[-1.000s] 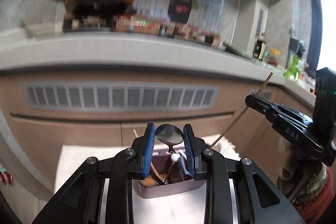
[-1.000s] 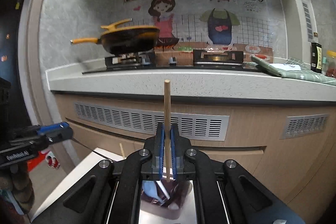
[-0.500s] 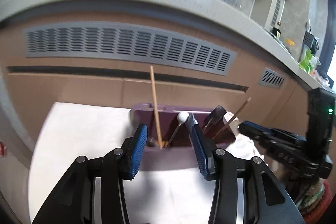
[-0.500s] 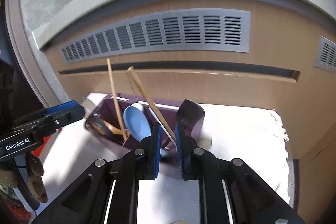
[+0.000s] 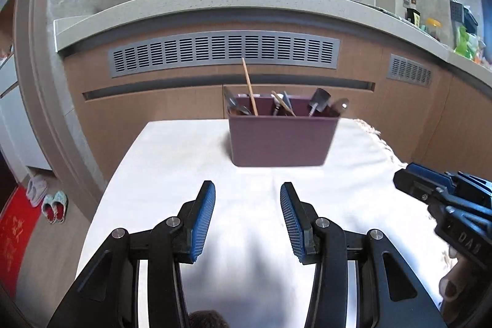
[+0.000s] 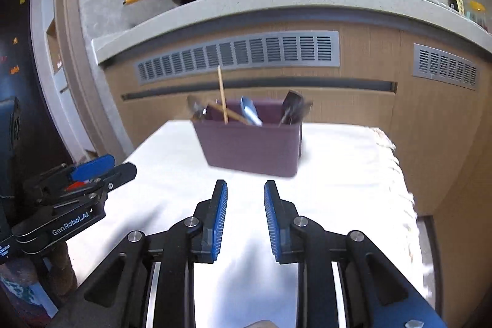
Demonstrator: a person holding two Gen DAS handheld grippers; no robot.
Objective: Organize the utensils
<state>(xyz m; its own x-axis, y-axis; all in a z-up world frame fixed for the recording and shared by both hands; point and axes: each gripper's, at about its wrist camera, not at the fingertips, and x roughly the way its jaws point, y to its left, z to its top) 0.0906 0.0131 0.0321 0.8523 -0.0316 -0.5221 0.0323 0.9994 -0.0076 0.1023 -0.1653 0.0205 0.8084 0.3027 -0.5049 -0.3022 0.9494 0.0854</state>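
The left gripper (image 5: 247, 217) and right gripper (image 6: 245, 215) both hover over the white-clothed tabletop (image 5: 172, 174), jaws spread and holding nothing. Ahead, near the tabletop's far edge, stands the purple caddy (image 5: 281, 140), with chopsticks (image 5: 249, 91), spoons and other utensils upright inside.

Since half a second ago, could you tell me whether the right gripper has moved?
Yes. The right gripper has backed away from the purple utensil holder, now empty and open.
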